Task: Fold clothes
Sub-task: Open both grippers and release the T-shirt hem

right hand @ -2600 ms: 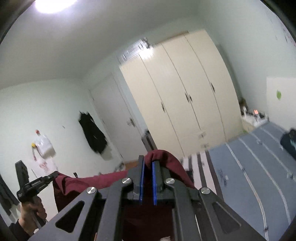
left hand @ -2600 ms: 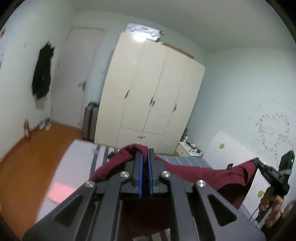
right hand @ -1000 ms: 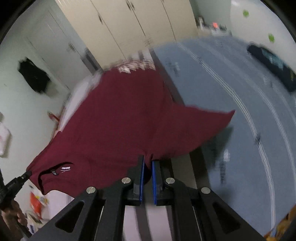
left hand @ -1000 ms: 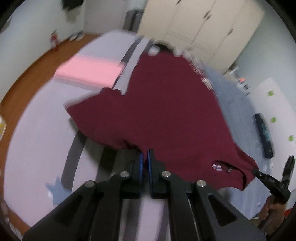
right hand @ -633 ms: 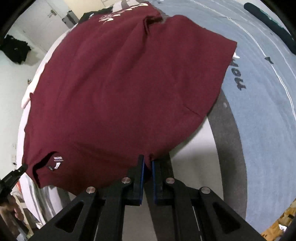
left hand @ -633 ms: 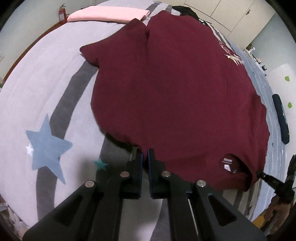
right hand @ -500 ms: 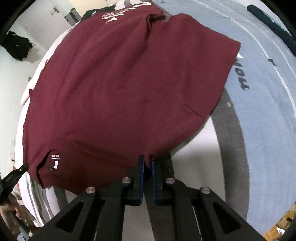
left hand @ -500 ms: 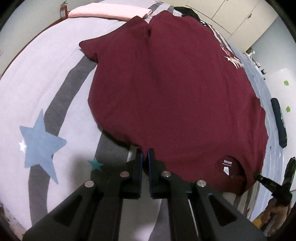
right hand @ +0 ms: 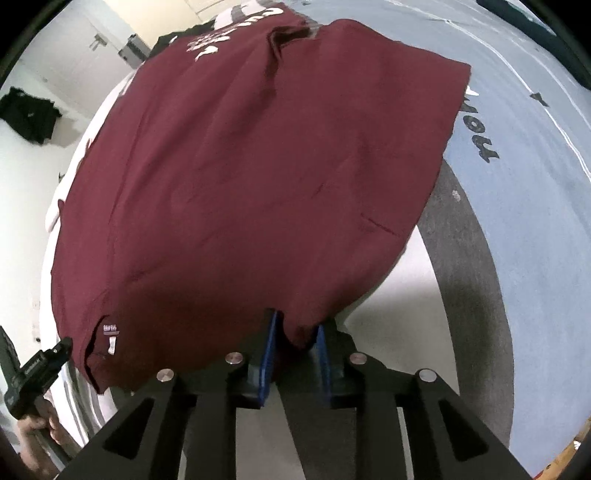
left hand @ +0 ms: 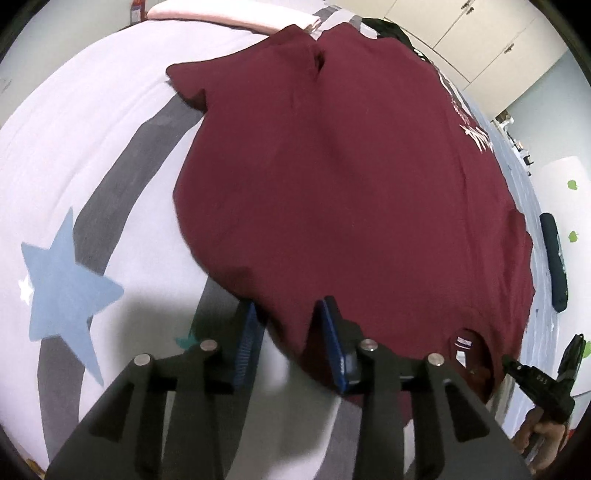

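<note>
Dark red shirt (left hand: 343, 177) lies flat on the bed (left hand: 74, 122), back side up. My left gripper (left hand: 290, 339) and right gripper (right hand: 295, 354) have their fingers spread apart around its near edge. I see bare bed on both sides.

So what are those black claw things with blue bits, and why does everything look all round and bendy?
They are two grabbers a person holds, one in each hand. A tiny wide-eye camera on each makes the pictures bend. One picture looks along the left gripper, the other along the right gripper. Both are open, with a shoulder corner of the dark red T-shirt lying loose between the blue pads. The shirt is spread flat on the bed cover, which has a blue star. A folded pink cloth lies at the far end.
</note>
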A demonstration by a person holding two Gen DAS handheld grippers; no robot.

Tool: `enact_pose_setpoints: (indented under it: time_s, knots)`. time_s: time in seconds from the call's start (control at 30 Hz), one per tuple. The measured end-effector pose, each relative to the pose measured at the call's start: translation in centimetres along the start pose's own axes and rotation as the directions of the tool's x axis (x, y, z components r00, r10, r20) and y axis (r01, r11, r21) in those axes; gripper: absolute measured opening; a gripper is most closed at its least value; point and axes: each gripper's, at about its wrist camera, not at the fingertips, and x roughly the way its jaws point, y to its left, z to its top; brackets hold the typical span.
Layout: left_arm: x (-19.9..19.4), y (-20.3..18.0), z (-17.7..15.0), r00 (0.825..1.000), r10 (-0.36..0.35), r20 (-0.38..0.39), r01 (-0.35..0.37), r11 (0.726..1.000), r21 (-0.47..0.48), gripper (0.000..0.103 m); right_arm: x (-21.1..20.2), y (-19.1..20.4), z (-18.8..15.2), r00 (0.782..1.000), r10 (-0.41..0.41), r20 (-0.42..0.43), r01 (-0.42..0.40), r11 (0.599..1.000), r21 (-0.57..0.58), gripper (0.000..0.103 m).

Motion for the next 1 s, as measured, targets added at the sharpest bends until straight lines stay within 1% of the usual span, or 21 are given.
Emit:
enact_pose_setpoints:
  time_s: [0.1, 0.13, 0.17, 0.2, 0.27, 0.3, 0.4, 0.47, 0.5, 0.57, 0.6, 0.63, 0.77, 0.83, 0.9, 0.93, 0.97, 1.0]
  knots:
    - [0.2, -0.2, 0.2, 1.000, 0.010, 0.019, -0.011, 1.000, 0.023, 0.032, 0.0, -0.8, -0.1, 1.000, 0.004, 0.020, -0.004, 1.000, 0.027, 0.019]
    - [0.2, -0.3, 0.2, 1.000, 0.016, 0.020, -0.017, 0.999, 0.030, 0.024, 0.0, -1.1, -0.2, 1.000, 0.008, 0.025, -0.009, 0.999, 0.039, 0.017]
    - [0.1, -0.6, 0.2, 0.999, 0.038, 0.026, -0.039, 0.998, 0.050, 0.015, -0.1, -1.4, -0.3, 1.000, 0.012, 0.027, -0.013, 0.999, 0.048, 0.017]
    - [0.4, -0.6, 0.3, 0.999, 0.046, 0.026, -0.048, 0.996, 0.073, 0.007, -0.2, -1.6, -0.4, 0.999, 0.012, 0.030, -0.013, 0.998, 0.054, 0.013]
    - [0.3, -1.1, 0.2, 0.997, 0.070, 0.031, -0.074, 0.989, 0.126, 0.005, -0.5, -1.9, -0.8, 0.999, 0.007, 0.034, -0.008, 0.999, 0.046, 0.009]
    - [0.0, -1.5, 0.1, 0.996, 0.086, 0.038, -0.091, 0.983, 0.156, 0.004, -0.7, -1.9, -1.1, 0.999, 0.006, 0.035, -0.007, 0.999, 0.034, 0.006]
    - [-1.4, -1.9, -0.2, 0.992, 0.106, 0.061, -0.115, 0.979, 0.168, 0.004, -1.7, -2.0, -1.7, 0.999, -0.004, 0.044, 0.004, 1.000, 0.007, 0.004]
    - [-2.2, -1.9, -0.5, 0.990, 0.120, 0.068, -0.129, 0.980, 0.152, 0.003, -2.7, -2.2, -2.3, 0.999, -0.010, 0.053, 0.011, 1.000, -0.014, 0.004]
    - [-2.5, -1.7, -0.8, 0.989, 0.133, 0.066, -0.142, 0.979, 0.145, 0.000, -3.3, -2.4, -2.9, 0.998, -0.015, 0.055, 0.017, 0.999, -0.029, 0.004]
    - [-3.0, -0.7, -1.3, 0.988, 0.145, 0.060, -0.151, 0.981, 0.122, 0.000, -4.2, -2.6, -4.0, 0.999, -0.014, 0.053, 0.017, 0.999, -0.044, 0.004]
    - [-3.0, 0.0, -1.8, 0.982, 0.180, 0.047, -0.184, 0.978, 0.099, 0.000, -4.5, -2.8, -4.6, 0.999, -0.016, 0.052, 0.018, 0.999, -0.047, 0.004]
    - [-3.3, 0.8, -2.2, 0.982, 0.182, 0.038, -0.185, 0.980, 0.075, 0.000, -4.7, -2.9, -5.3, 0.998, -0.016, 0.052, 0.019, 0.999, -0.051, 0.004]
    - [-3.5, 2.6, -3.5, 0.987, 0.163, -0.003, -0.162, 0.986, 0.039, 0.000, -5.4, -3.4, -7.5, 0.998, -0.020, 0.053, 0.024, 0.998, -0.066, 0.004]
    - [-3.5, 2.7, -3.0, 0.986, 0.166, 0.019, -0.167, 0.985, 0.035, 0.000, -5.0, -2.8, -8.3, 0.999, -0.030, 0.044, 0.034, 0.995, -0.095, 0.005]
    - [-3.3, 2.8, -2.0, 0.984, 0.176, 0.037, -0.177, 0.984, 0.018, 0.000, -4.1, -2.0, -7.6, 0.999, -0.042, 0.030, 0.045, 0.995, -0.094, 0.006]
    - [-3.2, 2.8, -1.4, 0.982, 0.182, 0.043, -0.182, 0.983, 0.006, 0.002, -3.9, -2.2, -7.6, 0.999, -0.047, 0.025, 0.049, 0.996, -0.081, 0.007]
    - [-3.1, 2.9, -0.5, 0.980, 0.190, 0.052, -0.190, 0.982, -0.002, 0.004, -3.7, -2.4, -7.6, 0.998, -0.052, 0.022, 0.053, 0.996, -0.068, 0.009]
    - [-3.0, 2.9, 0.4, 0.978, 0.199, 0.062, -0.198, 0.980, -0.009, 0.012, -3.8, -2.8, -7.8, 0.998, -0.059, 0.020, 0.060, 0.997, -0.056, 0.017]
